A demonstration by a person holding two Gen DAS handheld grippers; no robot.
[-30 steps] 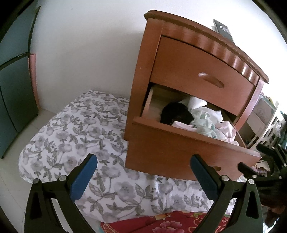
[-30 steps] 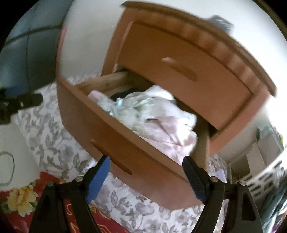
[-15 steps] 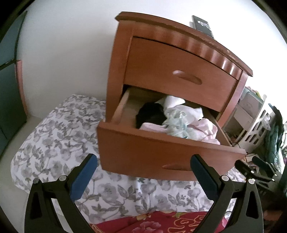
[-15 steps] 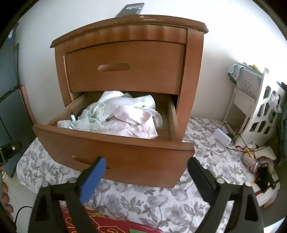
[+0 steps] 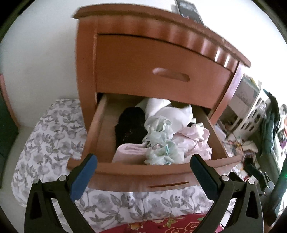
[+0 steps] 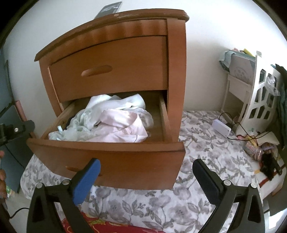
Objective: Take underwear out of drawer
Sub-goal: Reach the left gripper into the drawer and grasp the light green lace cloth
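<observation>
The lower drawer (image 5: 143,172) of a wooden nightstand (image 5: 161,59) stands pulled out. Loose underwear fills it: a black piece (image 5: 130,128) at the left, a mint lace piece (image 5: 159,141) in the middle, pink (image 5: 193,141) and white (image 5: 170,109) ones beside it. My left gripper (image 5: 143,158) hovers open just above the drawer's front edge, empty. In front of the drawer (image 6: 107,147), towards its right corner, my right gripper (image 6: 146,162) has its jaws opening wide with nothing between them. From there the pink piece (image 6: 122,125) lies on top.
The nightstand sits on a grey floral quilt (image 6: 197,147). Its upper drawer (image 6: 107,69) is shut, and a dark flat object (image 5: 188,10) lies on top. A white rack (image 6: 258,100), a white box with a cable (image 6: 221,127) and clutter stand to the right. Red floral cloth (image 5: 161,224) lies below.
The left gripper has come closer and higher, so more of the drawer's inside shows. The right view has rolled level and swung towards the drawer's right corner, and its jaws stand wider.
</observation>
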